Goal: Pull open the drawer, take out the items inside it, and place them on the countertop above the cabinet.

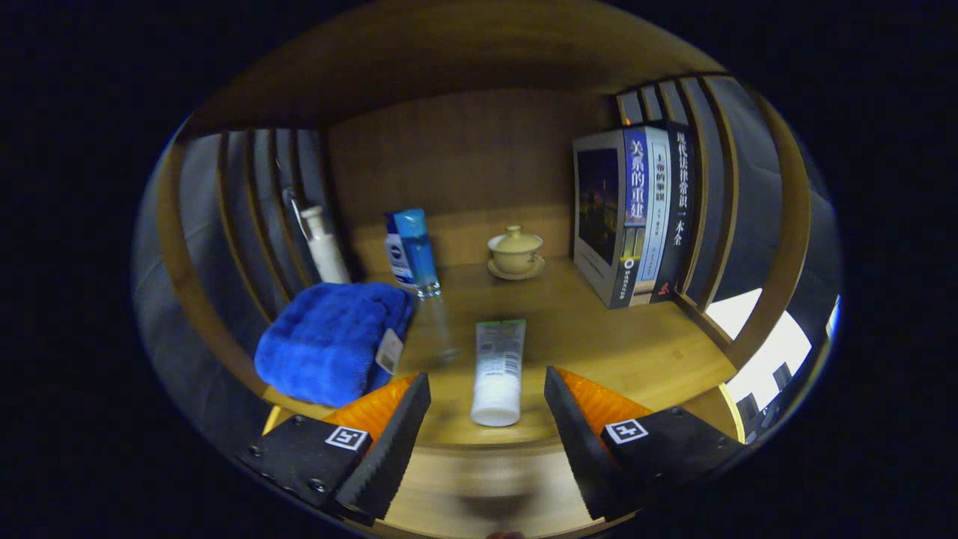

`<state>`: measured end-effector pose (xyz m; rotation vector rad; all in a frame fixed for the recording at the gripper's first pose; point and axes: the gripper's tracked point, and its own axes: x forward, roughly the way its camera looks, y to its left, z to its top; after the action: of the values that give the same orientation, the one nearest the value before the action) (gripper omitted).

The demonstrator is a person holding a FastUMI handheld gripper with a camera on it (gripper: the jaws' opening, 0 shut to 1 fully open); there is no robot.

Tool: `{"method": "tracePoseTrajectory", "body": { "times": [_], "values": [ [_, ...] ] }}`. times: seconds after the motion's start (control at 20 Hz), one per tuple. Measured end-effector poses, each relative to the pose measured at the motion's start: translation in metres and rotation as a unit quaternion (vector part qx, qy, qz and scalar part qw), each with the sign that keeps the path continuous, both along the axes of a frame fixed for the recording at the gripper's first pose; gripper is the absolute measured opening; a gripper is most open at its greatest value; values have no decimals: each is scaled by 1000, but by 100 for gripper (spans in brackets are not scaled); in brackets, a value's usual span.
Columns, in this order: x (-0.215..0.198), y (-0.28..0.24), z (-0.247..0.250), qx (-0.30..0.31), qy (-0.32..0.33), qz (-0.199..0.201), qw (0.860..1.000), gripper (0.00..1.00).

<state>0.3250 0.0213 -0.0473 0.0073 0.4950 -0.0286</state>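
The claw [487, 419] is spread apart, holding nothing. A tube [498, 370] lies flat on the countertop [644, 352] near its front edge, between the fingers, touching neither.

Lighting, as I read it: dim, warm, with bright glare through the slats [756, 329] beyond the books [632, 213]. Heavy fisheye bending at the edges. The countertop [599, 337] stays sharp; the wood just under my gripper [486, 419], fingers parted, smears.
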Motion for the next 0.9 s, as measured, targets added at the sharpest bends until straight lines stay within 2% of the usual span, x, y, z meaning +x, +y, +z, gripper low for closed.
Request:
{"method": "tracePoseTrajectory", "body": {
  "times": [0.25,0.45,0.65,0.9],
  "values": [
    [-73,71,22,9,-73,61,995,99],
    [-130,101,18,-21,-126,98,987,99],
    [-176,83,10,-57,-169,81,981,99],
    [-230,60,-19,-75,-182,66,978,99]
  ]
}}
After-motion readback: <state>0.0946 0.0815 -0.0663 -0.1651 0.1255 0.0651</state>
